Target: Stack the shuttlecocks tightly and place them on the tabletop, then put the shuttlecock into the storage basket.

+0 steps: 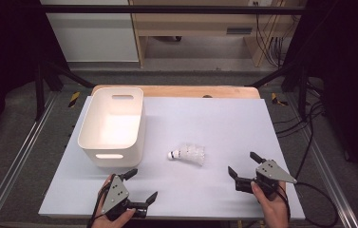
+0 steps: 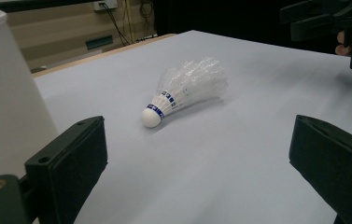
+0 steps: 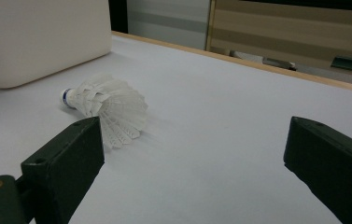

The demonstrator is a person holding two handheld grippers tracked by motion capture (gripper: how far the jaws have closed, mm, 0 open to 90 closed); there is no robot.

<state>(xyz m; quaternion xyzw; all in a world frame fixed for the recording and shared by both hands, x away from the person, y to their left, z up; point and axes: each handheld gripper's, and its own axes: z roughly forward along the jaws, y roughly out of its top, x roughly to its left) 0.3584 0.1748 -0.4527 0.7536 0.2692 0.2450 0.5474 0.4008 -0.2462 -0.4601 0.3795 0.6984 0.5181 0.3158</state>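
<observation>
A white feather shuttlecock (image 1: 189, 154) lies on its side near the middle of the white table mat (image 1: 224, 123), cork end pointing left toward the bin. The left gripper view has the shuttlecock (image 2: 187, 88) ahead of the wide-apart jaws; in the right gripper view the shuttlecock (image 3: 108, 109) lies ahead and to the left. My left gripper (image 1: 142, 185) is open at the front left, below the bin, holding nothing. My right gripper (image 1: 244, 164) is open at the front right, a short way right of the shuttlecock, also holding nothing.
A white plastic bin (image 1: 112, 126) with handle cut-outs stands empty at the left of the mat; the bin's wall (image 2: 5, 93) rises close to my left gripper. The wooden table edge (image 1: 176, 90) runs along the back. Black frame bars and cables flank the table.
</observation>
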